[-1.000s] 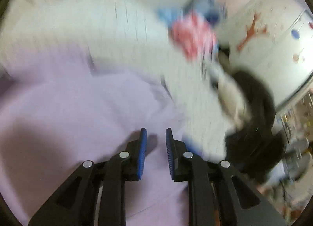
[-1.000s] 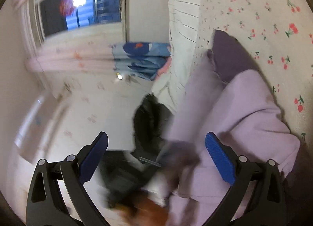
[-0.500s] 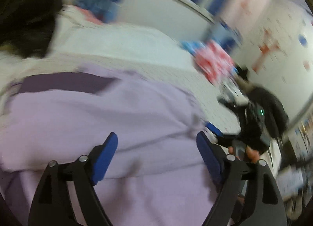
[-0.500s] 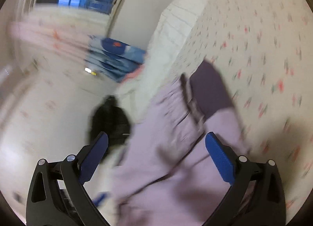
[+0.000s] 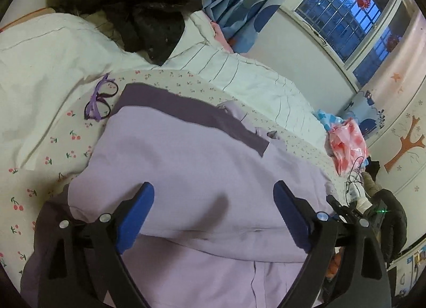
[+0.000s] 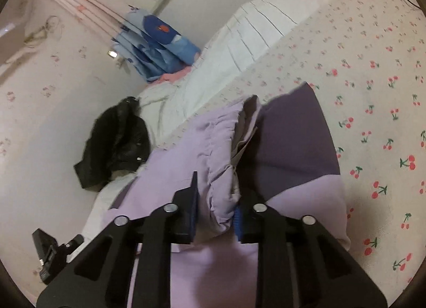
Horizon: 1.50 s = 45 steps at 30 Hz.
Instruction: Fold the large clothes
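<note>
**Garment Part-Folded: Right Side Gripped, Left Side Released**

While the lilac garment lies spread on the cherry-print bedsheet, the fold is only part done.

**Left wrist view.** The left gripper hovers over the middle of the garment with its jaws wide apart and opening further; cloth lies below them, but neither blue pad presses on it. One lilac layer is already laid over another, with a dark purple band showing along the far edge. A pair of purple glasses rests on the sheet just beside that band. A black coat lies on the white quilt at the far side, and a pink plastic bag sits near the bed's far corner.

**Right wrist view.** The right gripper is closing its jaws on a bunched ridge of lilac cloth at the garment's side edge; the cloth stands between the pads and appears pinched.

**Progress.** At least one fold is down. Judged from the loose bunched edge and the wide footprint, further folds and smoothing remain.

**View differences.** Only the left view shows the glasses and the window. Only the right view shows the pinched edge and a small black device beside the bed.
</note>
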### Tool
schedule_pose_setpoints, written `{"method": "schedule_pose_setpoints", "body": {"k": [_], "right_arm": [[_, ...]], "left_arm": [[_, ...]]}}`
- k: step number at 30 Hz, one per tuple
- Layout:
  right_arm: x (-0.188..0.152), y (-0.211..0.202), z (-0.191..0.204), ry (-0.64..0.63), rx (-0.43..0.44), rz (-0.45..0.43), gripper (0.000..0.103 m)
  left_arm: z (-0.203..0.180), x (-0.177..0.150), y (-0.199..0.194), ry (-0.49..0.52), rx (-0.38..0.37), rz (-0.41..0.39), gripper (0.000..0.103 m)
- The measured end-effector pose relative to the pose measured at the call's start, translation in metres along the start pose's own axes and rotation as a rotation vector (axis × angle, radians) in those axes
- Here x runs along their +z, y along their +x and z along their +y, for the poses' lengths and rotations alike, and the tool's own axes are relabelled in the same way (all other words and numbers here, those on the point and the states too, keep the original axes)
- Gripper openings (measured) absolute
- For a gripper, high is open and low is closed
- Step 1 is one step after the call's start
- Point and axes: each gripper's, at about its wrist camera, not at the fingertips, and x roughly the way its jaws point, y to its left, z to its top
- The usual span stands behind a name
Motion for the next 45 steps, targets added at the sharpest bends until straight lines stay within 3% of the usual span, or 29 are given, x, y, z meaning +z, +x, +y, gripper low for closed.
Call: {"method": "schedule_pose_setpoints", "body": {"k": [5, 7, 9, 12, 16, 18, 22, 24, 26, 27, 28, 30, 32, 33, 35, 36, 38, 41, 42, 45], "right_arm": [[0.021, -0.064, 0.071, -0.13, 0.16, -0.173, 0.017], [0.026, -0.091, 0.089, -0.178, 0.193, -0.232, 0.017], [0.028, -0.105, 0.087, -0.188, 0.17, -0.262, 0.017], [0.023, -0.096, 0.039, -0.101, 0.067, -0.221, 0.017], [-0.016, -0.041, -0.05, 0.149, -0.049, -0.002, 0.017], [-0.019, -0.039, -0.047, 0.146, -0.069, 0.006, 0.017], [-0.014, -0.072, 0.008, -0.036, -0.1, -0.079, 0.016], [-0.023, -0.072, 0.01, -0.057, -0.136, -0.056, 0.016], [-0.03, -0.057, -0.01, -0.02, -0.186, 0.018, 0.018], [-0.036, -0.046, -0.028, 0.049, -0.173, 0.073, 0.019], [-0.035, -0.048, -0.034, 0.111, -0.144, 0.068, 0.019], [-0.025, -0.062, -0.02, 0.067, -0.175, 0.025, 0.031], [-0.016, -0.083, 0.009, -0.057, -0.274, -0.091, 0.039], [-0.011, -0.097, 0.037, -0.166, -0.288, -0.19, 0.051], [-0.01, -0.102, 0.075, -0.322, -0.351, -0.268, 0.064], [-0.008, -0.097, 0.086, -0.361, -0.332, -0.27, 0.065], [-0.002, -0.068, 0.094, -0.399, -0.238, -0.182, 0.065], [-0.007, -0.003, 0.083, -0.428, -0.348, 0.04, 0.065], [-0.015, 0.028, 0.057, -0.396, -0.391, 0.159, 0.064], [-0.028, 0.038, 0.037, -0.399, -0.387, 0.169, 0.064]], "left_arm": [[0.0, 0.015, -0.033, -0.039, -0.044, -0.13, 0.087], [0.007, 0.021, -0.041, -0.082, -0.051, -0.171, 0.091], [0.014, 0.021, -0.038, -0.112, -0.032, -0.165, 0.093], [0.023, 0.014, -0.01, -0.103, 0.02, -0.082, 0.093], [0.037, -0.001, 0.037, -0.027, 0.199, 0.04, 0.093], [0.039, -0.003, 0.039, -0.019, 0.209, 0.041, 0.093], [0.041, 0.007, 0.018, -0.079, 0.146, -0.029, 0.093], [0.043, 0.007, 0.023, -0.074, 0.169, -0.014, 0.093], [0.05, 0.001, 0.044, -0.058, 0.216, 0.061, 0.096], [0.051, -0.002, 0.051, -0.032, 0.236, 0.084, 0.096], [0.048, -0.006, 0.051, -0.009, 0.249, 0.082, 0.096], [0.044, -0.002, 0.042, -0.022, 0.229, 0.065, 0.096], [0.04, 0.005, 0.026, -0.04, 0.184, 0.006, 0.096], [0.039, 0.007, 0.019, -0.044, 0.164, -0.024, 0.096], [0.036, 0.011, 0.011, -0.038, 0.14, -0.063, 0.096], [0.035, 0.012, 0.011, -0.032, 0.137, -0.064, 0.096], [0.037, 0.012, 0.017, -0.029, 0.139, -0.046, 0.096], [0.047, 0.009, 0.035, -0.044, 0.197, 0.011, 0.096], [0.053, 0.007, 0.047, -0.051, 0.218, 0.057, 0.097], [0.064, 0.001, 0.069, -0.07, 0.206, 0.126, 0.098]]}}
